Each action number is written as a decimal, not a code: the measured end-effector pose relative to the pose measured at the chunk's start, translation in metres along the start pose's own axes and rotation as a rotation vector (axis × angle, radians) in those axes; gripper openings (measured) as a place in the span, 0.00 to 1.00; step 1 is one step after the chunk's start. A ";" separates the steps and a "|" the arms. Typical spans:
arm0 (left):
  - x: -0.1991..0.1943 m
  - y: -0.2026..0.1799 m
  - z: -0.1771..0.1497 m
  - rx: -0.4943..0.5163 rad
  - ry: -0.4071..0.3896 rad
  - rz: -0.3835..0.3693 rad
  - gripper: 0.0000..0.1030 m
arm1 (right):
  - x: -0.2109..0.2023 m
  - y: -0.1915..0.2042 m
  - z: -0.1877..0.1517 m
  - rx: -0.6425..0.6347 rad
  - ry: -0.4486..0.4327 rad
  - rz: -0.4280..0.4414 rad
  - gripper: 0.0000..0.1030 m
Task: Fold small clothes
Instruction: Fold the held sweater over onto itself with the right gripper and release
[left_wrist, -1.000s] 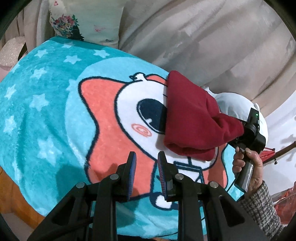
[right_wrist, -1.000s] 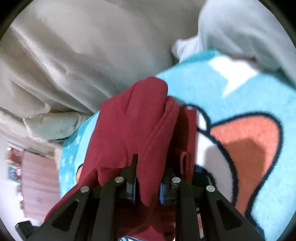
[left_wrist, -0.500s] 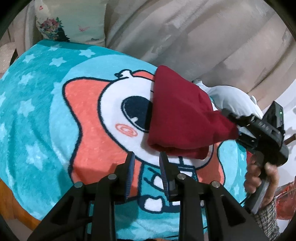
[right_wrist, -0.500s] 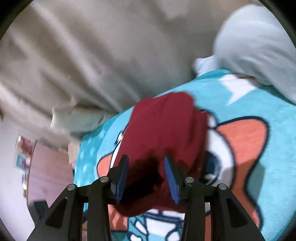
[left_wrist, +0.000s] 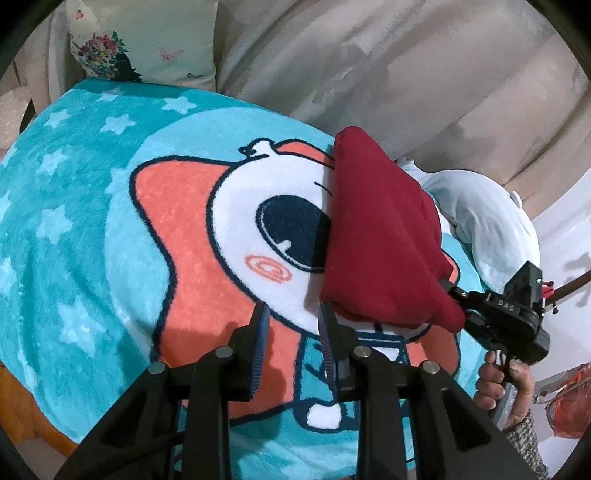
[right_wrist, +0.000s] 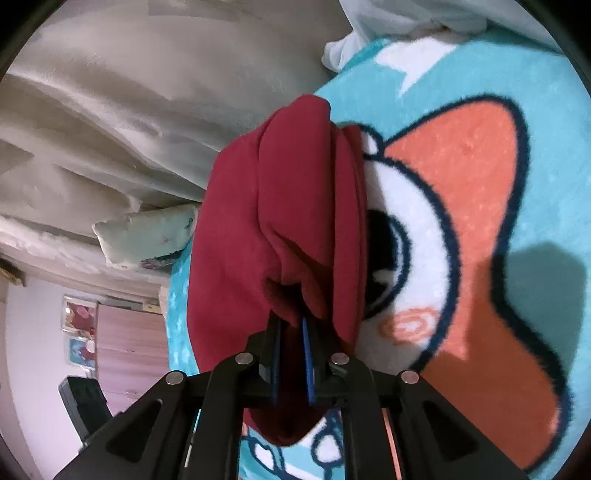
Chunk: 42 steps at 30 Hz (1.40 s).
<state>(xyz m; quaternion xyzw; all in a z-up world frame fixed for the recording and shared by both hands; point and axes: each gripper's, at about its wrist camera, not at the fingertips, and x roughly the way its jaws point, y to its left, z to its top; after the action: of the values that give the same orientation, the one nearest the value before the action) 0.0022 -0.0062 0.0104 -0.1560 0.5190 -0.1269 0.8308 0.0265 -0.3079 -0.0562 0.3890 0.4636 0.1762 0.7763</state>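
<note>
A dark red garment (left_wrist: 380, 236) lies folded on the teal cartoon blanket (left_wrist: 110, 229). My right gripper (left_wrist: 456, 306) is shut on the garment's near corner, which is bunched and lifted off the blanket. In the right wrist view the red garment (right_wrist: 280, 206) fills the middle and my right gripper (right_wrist: 291, 325) pinches a fold of it between its blue pads. My left gripper (left_wrist: 291, 317) is open and empty, just left of the garment's near edge, above the blanket.
A pale blue garment (left_wrist: 487, 218) lies on the blanket's far right, also in the right wrist view (right_wrist: 399, 22). A floral pillow (left_wrist: 144, 40) and a beige draped cloth (left_wrist: 369, 62) stand behind. The bed's wooden edge (left_wrist: 22, 406) is at lower left.
My right gripper opened half a second ago and has now shut again on the red garment's corner. My left gripper has stayed open, moving a little closer to the garment.
</note>
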 end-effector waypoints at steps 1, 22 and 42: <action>0.001 0.001 0.001 0.002 0.002 -0.001 0.24 | -0.004 0.003 0.000 -0.016 -0.011 -0.021 0.08; 0.002 0.020 0.015 0.049 0.022 -0.001 0.25 | 0.045 0.013 0.078 -0.117 -0.058 -0.347 0.30; 0.032 0.028 0.044 0.227 0.060 -0.036 0.38 | -0.014 -0.002 -0.033 0.190 -0.157 -0.198 0.00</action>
<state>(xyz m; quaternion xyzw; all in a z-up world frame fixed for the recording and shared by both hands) 0.0573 0.0137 -0.0087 -0.0664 0.5230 -0.2044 0.8248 -0.0093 -0.3030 -0.0587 0.4256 0.4524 0.0232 0.7834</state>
